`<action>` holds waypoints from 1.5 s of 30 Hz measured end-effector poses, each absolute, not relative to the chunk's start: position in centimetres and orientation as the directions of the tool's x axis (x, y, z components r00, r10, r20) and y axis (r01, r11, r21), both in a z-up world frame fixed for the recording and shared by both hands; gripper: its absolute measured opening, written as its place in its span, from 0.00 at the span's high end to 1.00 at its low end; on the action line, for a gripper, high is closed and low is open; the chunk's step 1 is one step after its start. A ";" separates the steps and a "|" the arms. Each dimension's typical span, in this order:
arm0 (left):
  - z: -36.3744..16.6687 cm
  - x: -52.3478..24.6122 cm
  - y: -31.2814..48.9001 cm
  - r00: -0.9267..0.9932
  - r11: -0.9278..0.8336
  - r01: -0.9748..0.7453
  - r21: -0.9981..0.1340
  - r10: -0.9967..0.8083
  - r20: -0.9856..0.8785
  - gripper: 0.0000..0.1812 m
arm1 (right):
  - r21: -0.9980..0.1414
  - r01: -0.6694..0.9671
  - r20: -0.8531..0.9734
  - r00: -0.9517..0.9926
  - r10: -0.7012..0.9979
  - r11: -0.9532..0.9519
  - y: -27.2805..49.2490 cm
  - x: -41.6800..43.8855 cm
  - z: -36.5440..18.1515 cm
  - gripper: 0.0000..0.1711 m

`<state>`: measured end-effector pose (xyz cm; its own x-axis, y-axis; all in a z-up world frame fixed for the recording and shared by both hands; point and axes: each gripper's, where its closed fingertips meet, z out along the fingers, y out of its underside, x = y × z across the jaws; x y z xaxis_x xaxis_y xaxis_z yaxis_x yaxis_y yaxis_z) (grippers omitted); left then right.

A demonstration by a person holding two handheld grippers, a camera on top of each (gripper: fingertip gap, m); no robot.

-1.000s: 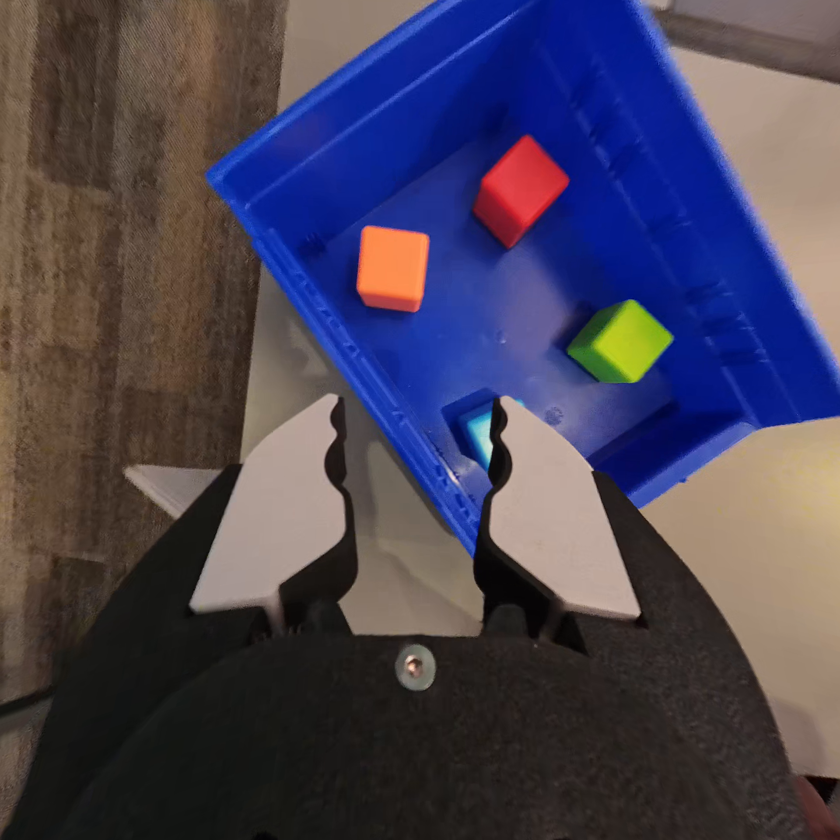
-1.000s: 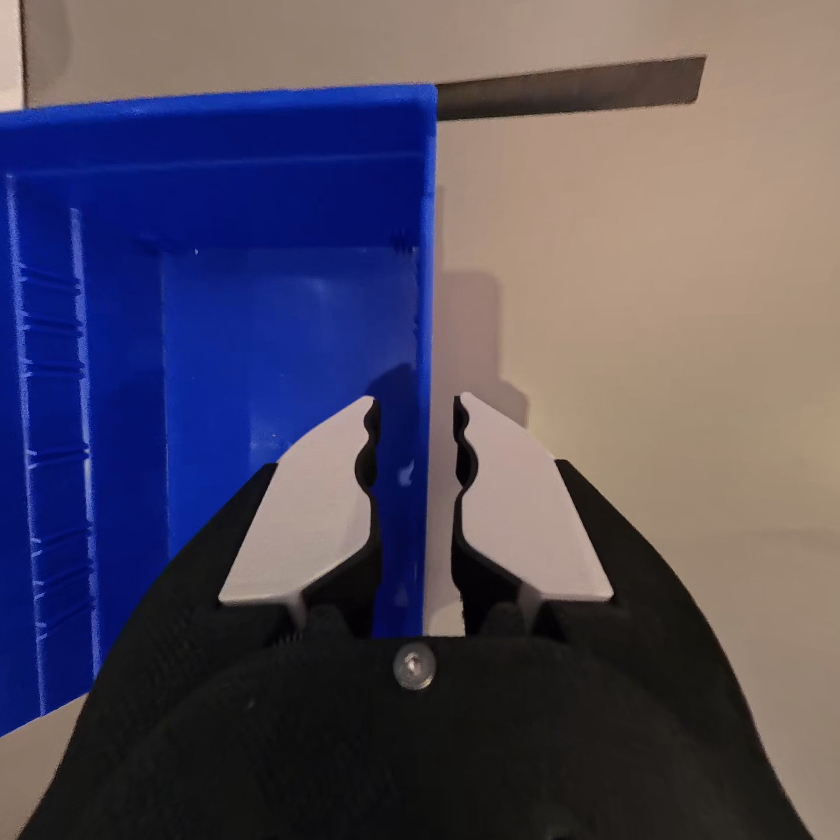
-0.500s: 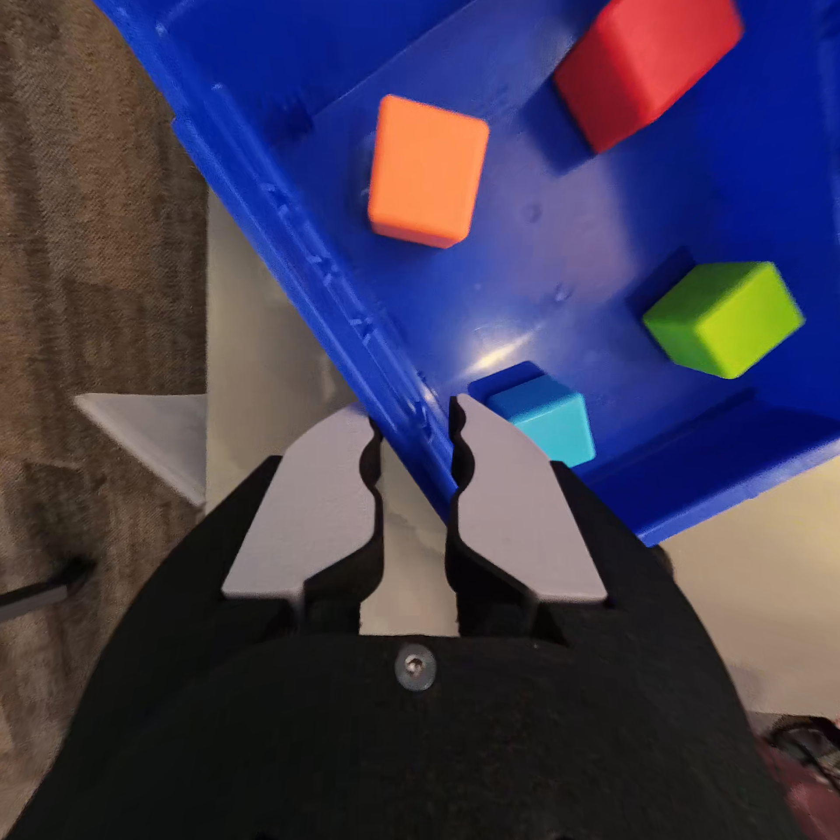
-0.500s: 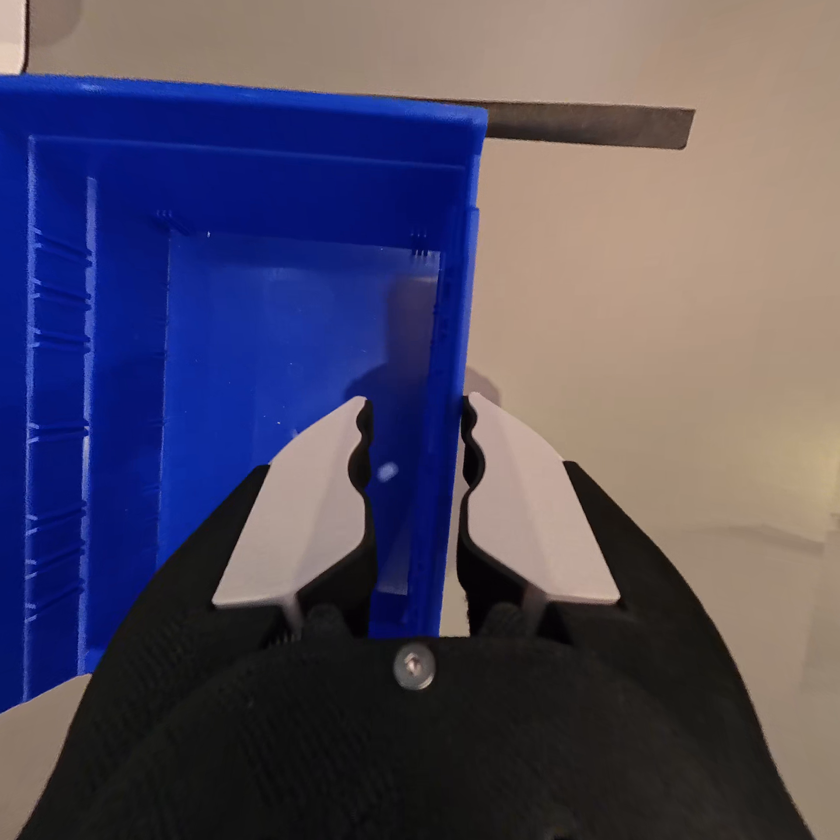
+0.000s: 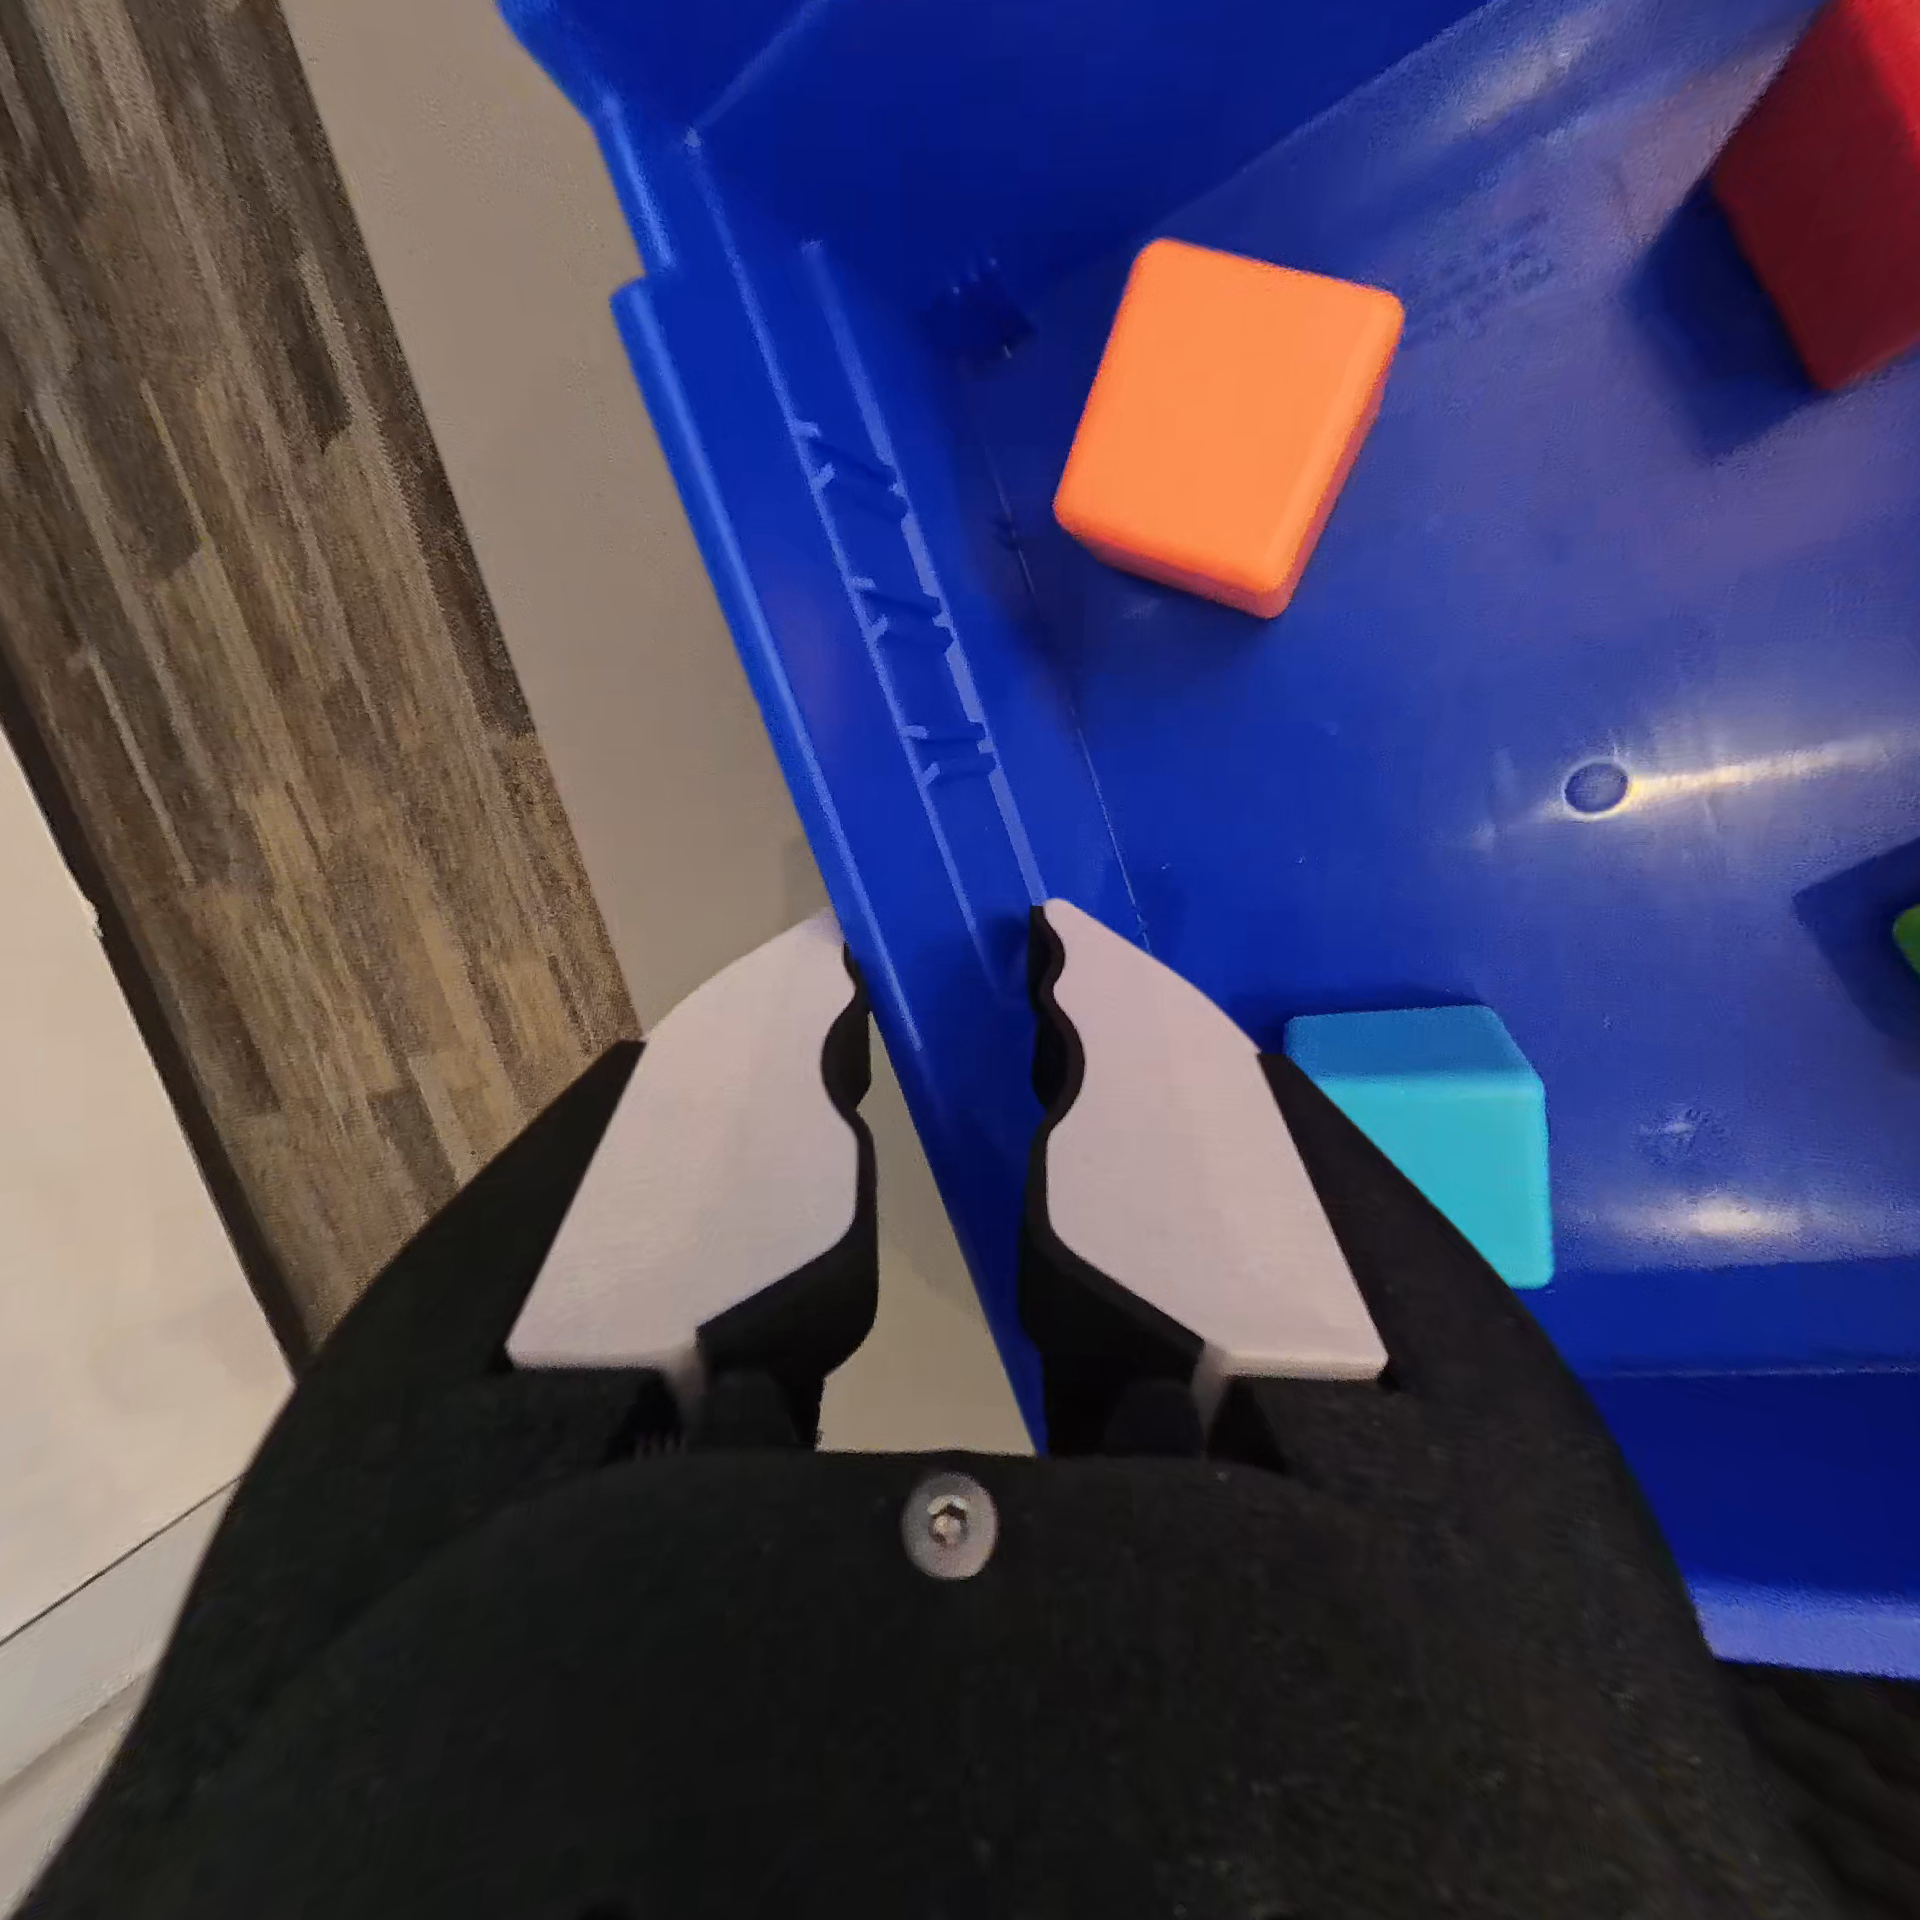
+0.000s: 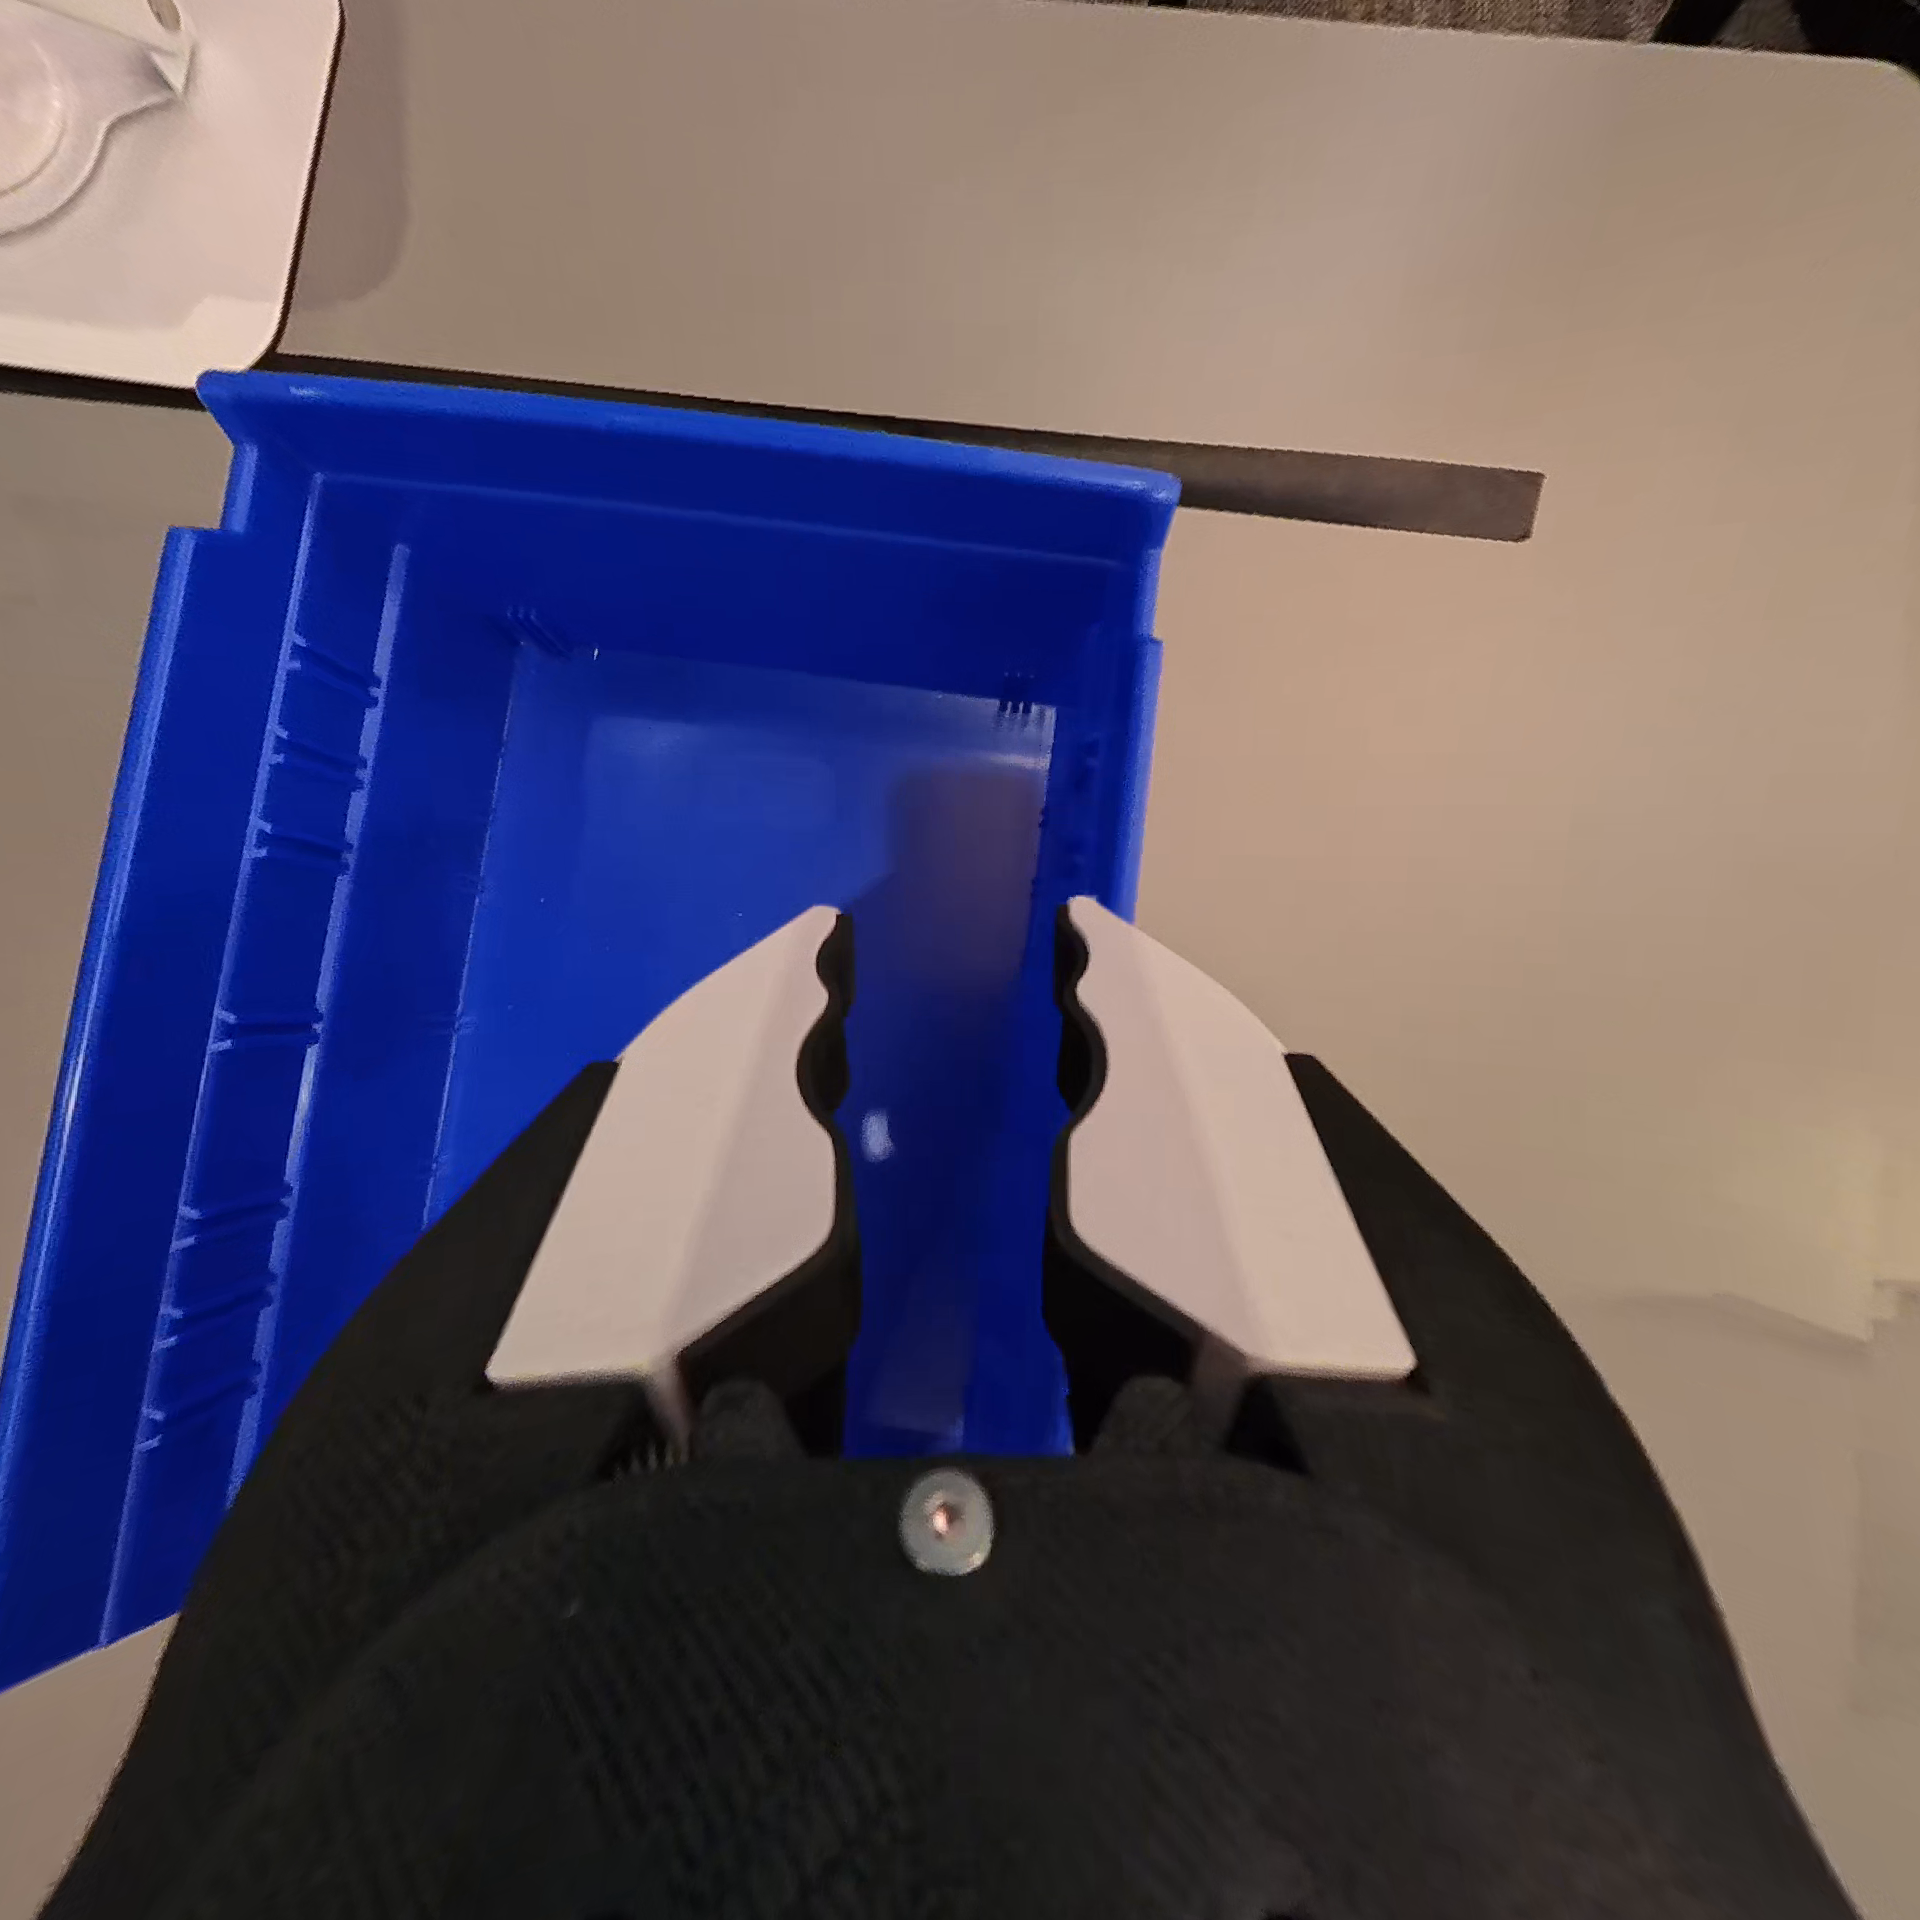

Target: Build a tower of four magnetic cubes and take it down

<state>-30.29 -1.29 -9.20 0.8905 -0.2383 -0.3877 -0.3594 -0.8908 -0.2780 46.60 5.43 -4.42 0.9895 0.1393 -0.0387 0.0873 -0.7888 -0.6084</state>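
Cubes lie loose on the floor of a blue bin (image 5: pixel 1351 883), none stacked. The pale desk (image 6: pixel 1455 831) carries the bin, and in the left wrist view brown wood-grain floor (image 5: pixel 208 623) shows past the desk's edge. In the right wrist view a white tray-like object (image 6: pixel 156 208) sits at the far left corner, and a dark strip (image 6: pixel 1351 504) runs behind the bin's far rim.

The left gripper (image 5: pixel 940 920) straddles the bin's near side wall — one finger outside over the desk, the other inside, jaws close on the wall though firm contact is hard to judge. The right gripper (image 6: pixel 951 914) straddles a side wall (image 6: pixel 1132 779) of what looks like the same bin, jaws apart with blue floor visible between them; whether the outer finger touches the wall I cannot tell.

Inside the bin, an orange cube (image 5: pixel 1226 416) lies near the gripped wall. A cyan cube (image 5: pixel 1444 1132) sits just beside the left gripper's inner finger. A red cube (image 5: pixel 1829 187) is cut off at the upper right — a green cube (image 5: pixel 1907 940) barely shows at the right edge.
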 end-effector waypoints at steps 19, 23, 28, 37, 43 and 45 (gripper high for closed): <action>-2.0 -27.9 -1.0 0.947 -0.698 -0.321 -0.640 -0.232 -0.222 0.76 | -0.914 0.308 0.229 0.929 0.291 -0.265 8.1 39.2 5.2 0.74; 2.0 -20.4 -3.7 0.835 -0.464 -0.393 -0.794 -0.542 -0.096 0.65 | -0.941 0.254 0.150 0.906 0.396 -0.224 7.7 36.6 5.7 0.65; -3.7 -15.1 -7.0 0.554 -0.399 -0.701 -0.591 -0.827 -0.099 0.79 | -0.965 0.173 0.060 0.878 0.474 -0.199 7.3 34.9 6.2 0.64; -10.8 -11.9 -7.1 0.410 -0.373 -0.879 -0.297 -0.909 -0.072 0.71 | -0.963 0.139 0.004 0.866 0.500 -0.232 7.1 34.9 6.0 0.64; -13.0 -11.9 -7.2 0.390 -0.370 -0.907 -0.200 -0.918 -0.070 0.68 | -0.953 0.158 0.005 0.861 0.509 -0.257 7.2 34.7 5.3 0.64; -13.3 -11.8 -6.9 0.386 -0.365 -0.907 -0.210 -0.920 -0.068 0.70 | -0.949 0.167 0.010 0.861 0.508 -0.266 7.3 34.6 5.0 0.64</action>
<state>-11.85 -6.94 -13.30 0.3857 -0.9201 -0.0685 -0.9072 -0.3647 -0.2098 34.64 7.27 4.99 0.8611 0.5083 0.0095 0.1675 -0.2659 -0.9493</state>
